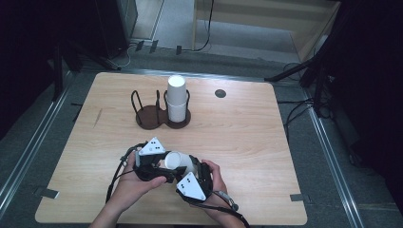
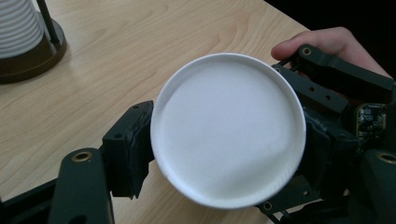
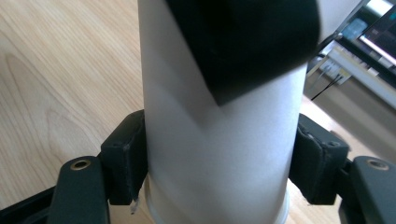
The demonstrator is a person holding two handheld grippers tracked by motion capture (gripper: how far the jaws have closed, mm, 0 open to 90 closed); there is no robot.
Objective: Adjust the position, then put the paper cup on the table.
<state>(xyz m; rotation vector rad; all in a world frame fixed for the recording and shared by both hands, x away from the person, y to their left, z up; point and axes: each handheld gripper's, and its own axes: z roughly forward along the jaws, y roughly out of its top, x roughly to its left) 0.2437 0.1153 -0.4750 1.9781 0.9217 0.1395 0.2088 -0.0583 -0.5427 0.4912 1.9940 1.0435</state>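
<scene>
A white paper cup [image 1: 179, 161] is being clamped by the right hand-held gripper [image 1: 183, 172] and apparently also pinched by the left hand-held gripper [image 1: 159, 167], just above the surface's [image 1: 247, 137] near edge.

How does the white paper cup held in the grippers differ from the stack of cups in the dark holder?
The held cup is single; the cup stack is several nested. The held cup lies sideways above the table; the stack stands upright in its holder. Grippers clamp one; the stack stands untouched. Both are white.
</scene>
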